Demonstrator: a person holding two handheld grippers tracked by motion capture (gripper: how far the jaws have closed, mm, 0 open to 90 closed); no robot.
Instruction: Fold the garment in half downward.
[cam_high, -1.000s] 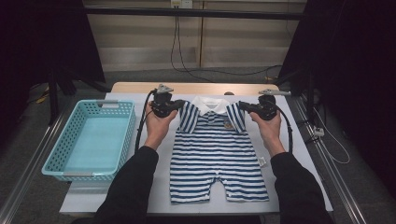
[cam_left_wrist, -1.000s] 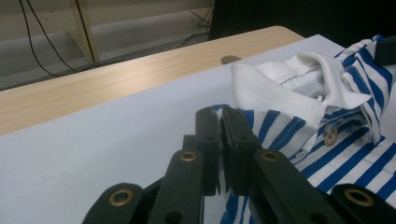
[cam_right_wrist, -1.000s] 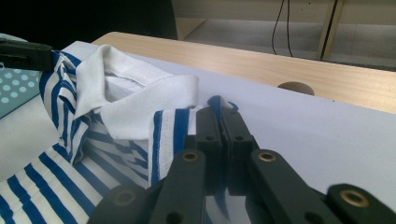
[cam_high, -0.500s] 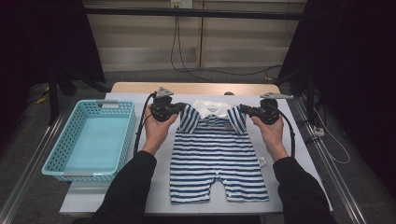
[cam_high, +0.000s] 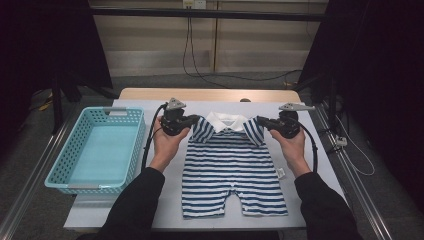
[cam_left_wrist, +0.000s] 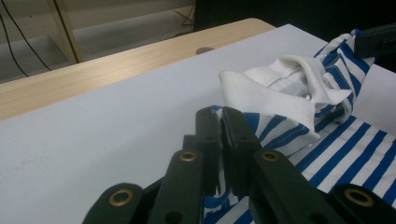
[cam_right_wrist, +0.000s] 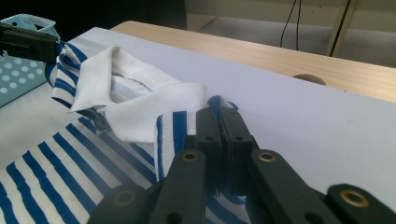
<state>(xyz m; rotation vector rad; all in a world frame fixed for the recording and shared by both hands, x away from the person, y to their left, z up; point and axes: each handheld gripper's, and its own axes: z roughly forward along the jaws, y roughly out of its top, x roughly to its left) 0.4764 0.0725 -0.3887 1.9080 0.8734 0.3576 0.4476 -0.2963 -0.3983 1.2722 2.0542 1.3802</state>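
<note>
A blue-and-white striped baby romper (cam_high: 234, 167) with a white collar (cam_high: 227, 121) lies flat on the white table (cam_high: 320, 150), legs toward the person. My left gripper (cam_high: 196, 120) is shut on the romper's left shoulder; in the left gripper view its jaws (cam_left_wrist: 222, 122) pinch striped cloth beside the collar (cam_left_wrist: 275, 91). At the other shoulder, my right gripper (cam_high: 261, 120) is shut on the fabric; the right gripper view shows its jaws (cam_right_wrist: 219, 121) clamped on the striped edge, with the collar (cam_right_wrist: 135, 100) to their left. Both shoulders look slightly raised.
A light blue plastic basket (cam_high: 65, 167) stands on the left of the table. A wooden strip (cam_high: 210, 94) runs along the far edge. A small white tag (cam_high: 281, 173) sticks out at the romper's right side. Cables trail from both grippers.
Both grippers and the romper's shoulders have shifted slightly toward the far edge, stretching the garment; the grips are unchanged.
</note>
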